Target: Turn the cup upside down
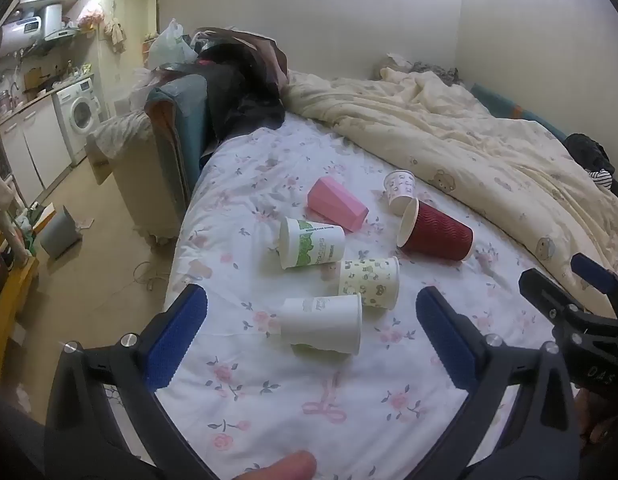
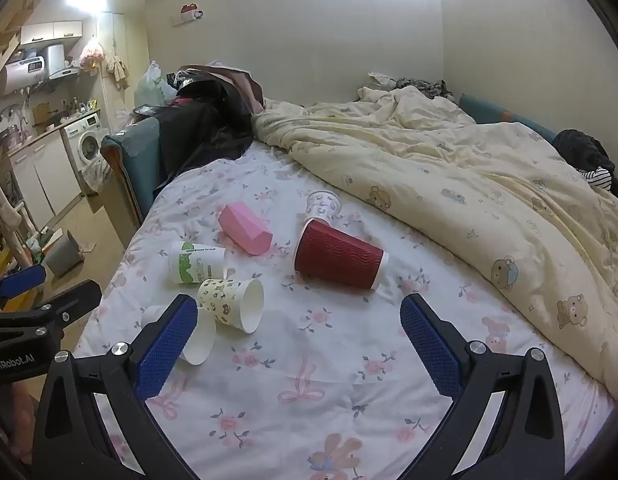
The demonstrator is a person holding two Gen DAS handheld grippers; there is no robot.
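Several cups lie on their sides on the floral bedsheet (image 1: 349, 400): a plain white cup (image 1: 321, 324), a yellow patterned cup (image 1: 369, 282), a white cup with green print (image 1: 313, 243), a pink faceted cup (image 1: 337, 204), a dark red ribbed cup (image 1: 435, 230) and a small patterned cup (image 1: 399, 191). My left gripper (image 1: 309, 328) is open, its jaws on either side of the plain white cup and short of it. My right gripper (image 2: 297, 332) is open and empty; the yellow cup (image 2: 233, 300) and red cup (image 2: 339, 254) lie ahead of it.
A cream quilt (image 1: 469, 144) is bunched along the right and far side of the bed. Dark clothes (image 1: 245, 92) are piled at the far left corner. The bed's left edge drops to the floor, where a grey bin (image 1: 61, 232) lies tipped over.
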